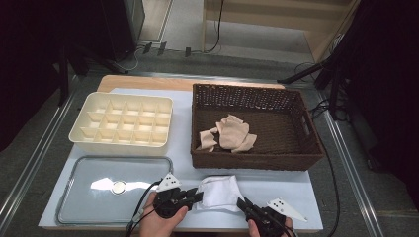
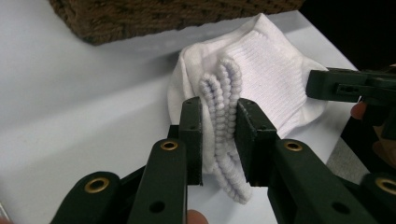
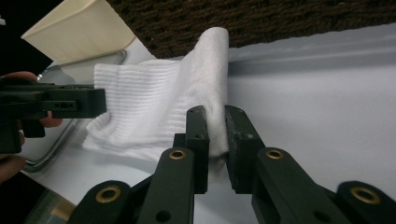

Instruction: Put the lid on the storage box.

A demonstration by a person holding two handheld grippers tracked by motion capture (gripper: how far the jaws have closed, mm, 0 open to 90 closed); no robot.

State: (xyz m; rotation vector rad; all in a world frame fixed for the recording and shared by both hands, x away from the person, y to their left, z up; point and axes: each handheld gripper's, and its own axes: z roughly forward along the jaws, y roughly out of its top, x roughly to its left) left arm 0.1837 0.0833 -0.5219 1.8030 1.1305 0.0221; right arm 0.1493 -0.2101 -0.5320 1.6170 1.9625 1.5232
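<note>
A white sock (image 1: 219, 192) lies folded at the table's front edge, between my two grippers. My left gripper (image 1: 198, 196) is shut on its ribbed cuff (image 2: 223, 126), pinched between both pads. My right gripper (image 1: 241, 202) is shut on the opposite end, where a fold of white knit (image 3: 214, 122) stands up between its jaws. In the left gripper view the right gripper (image 2: 345, 86) reaches in from the right; in the right gripper view the left gripper (image 3: 56, 102) comes in from the left.
A dark wicker basket (image 1: 296, 158) behind the sock holds beige socks (image 1: 230, 133). A cream divided organiser (image 1: 121, 124) stands at the back left. A clear tray lid (image 1: 74, 192) lies at the front left, beside my left hand.
</note>
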